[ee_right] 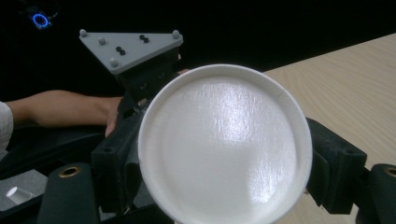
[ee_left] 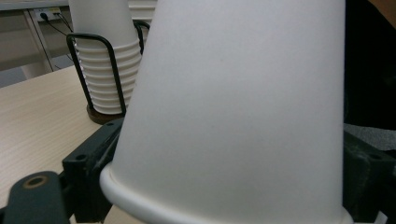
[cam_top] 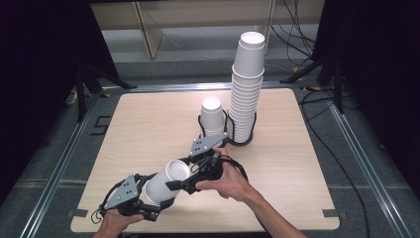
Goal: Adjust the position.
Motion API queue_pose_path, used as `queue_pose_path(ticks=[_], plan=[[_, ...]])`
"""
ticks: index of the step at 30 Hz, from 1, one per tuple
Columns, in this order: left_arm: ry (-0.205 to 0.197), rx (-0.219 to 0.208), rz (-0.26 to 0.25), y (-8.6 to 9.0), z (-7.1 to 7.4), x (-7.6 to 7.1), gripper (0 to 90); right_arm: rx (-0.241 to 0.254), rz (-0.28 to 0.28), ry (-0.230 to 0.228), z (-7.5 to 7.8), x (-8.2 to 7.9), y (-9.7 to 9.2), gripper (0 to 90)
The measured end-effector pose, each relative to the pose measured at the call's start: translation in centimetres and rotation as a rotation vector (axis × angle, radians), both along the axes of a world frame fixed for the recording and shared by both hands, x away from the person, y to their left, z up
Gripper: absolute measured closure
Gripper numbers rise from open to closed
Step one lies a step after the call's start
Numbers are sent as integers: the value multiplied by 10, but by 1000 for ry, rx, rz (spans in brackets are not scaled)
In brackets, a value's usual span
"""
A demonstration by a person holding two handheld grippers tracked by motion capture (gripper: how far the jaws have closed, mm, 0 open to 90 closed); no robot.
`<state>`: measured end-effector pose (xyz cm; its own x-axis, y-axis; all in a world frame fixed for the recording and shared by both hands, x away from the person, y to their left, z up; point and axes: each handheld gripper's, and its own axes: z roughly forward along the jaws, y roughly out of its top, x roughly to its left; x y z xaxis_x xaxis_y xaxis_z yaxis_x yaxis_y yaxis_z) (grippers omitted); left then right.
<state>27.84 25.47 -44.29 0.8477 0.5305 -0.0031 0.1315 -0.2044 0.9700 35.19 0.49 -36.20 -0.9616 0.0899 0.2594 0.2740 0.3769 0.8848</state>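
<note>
Paper cup [cam_top: 166, 184] held tilted above the near part of the counter [cam_top: 148, 124], between both claws. Left claw [cam_top: 148, 201] clenched on its rim end; right claw [cam_top: 181, 184] gripping the base end, pads either side. Step in hand looks like a handover or pulling nested cups apart. Next: one claw lets go, then carry toward the racked stack [cam_top: 246, 94].

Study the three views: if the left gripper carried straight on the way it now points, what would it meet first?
The left gripper, shut on a white paper cup, points up-right. The right gripper, on that cup's base end, would probably be met first; beyond stands the short cup stack, though depth is unclear.
</note>
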Motion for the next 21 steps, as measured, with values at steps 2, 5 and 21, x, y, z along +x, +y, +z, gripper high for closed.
queue_pose_path(ticks=[2,5,21], plan=[[0,11,0,0,0,1,131,-18,-1,18,0,-1,0,239],[2,44,10,1,-1,1,136,-86,-9,-59,3,-3,-1,169],[15,174,-19,-6,-7,0,142,-337,35,-252,15,-17,-1,163]])
